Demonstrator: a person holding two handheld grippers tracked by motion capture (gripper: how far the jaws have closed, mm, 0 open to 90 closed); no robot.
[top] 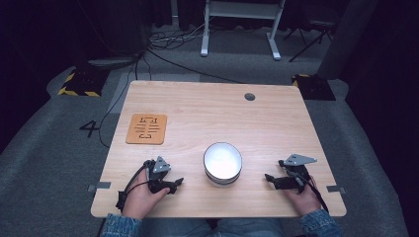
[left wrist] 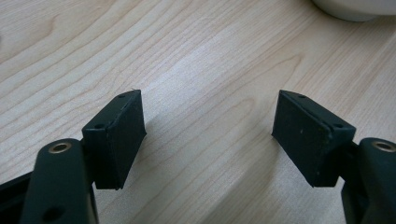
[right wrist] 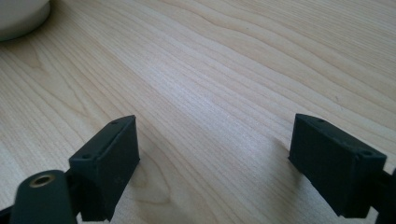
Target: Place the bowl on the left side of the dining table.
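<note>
A white round bowl (top: 223, 163) stood at lower centre of the high view, on the near part of the wooden table (top: 207, 108), between the person's two hand-held tongs and apart from both. The left gripper (top: 175, 184), at lower left, and the right gripper (top: 269, 178), at lower right, each pointed inward toward it. In the left gripper view the jaws were spread wide over bare wood, nothing between them, with the bowl's edge (left wrist: 357, 9) at the upper right corner. The right gripper view showed the same released state, jaws apart over the tabletop, the bowl (right wrist: 21, 18) at upper left.

The bowl looked rigid, smooth-walled and probably ceramic or glazed: likely slippery, moderately heavy and liable to chip if knocked. Its rim seemed the best place to take hold, one jaw inside and one outside, or both tongs pressing opposite walls. Its bright interior appeared empty, though glare hid the bottom. An orange slotted mat (top: 146, 129) lay at left of the frame, well apart.
</note>
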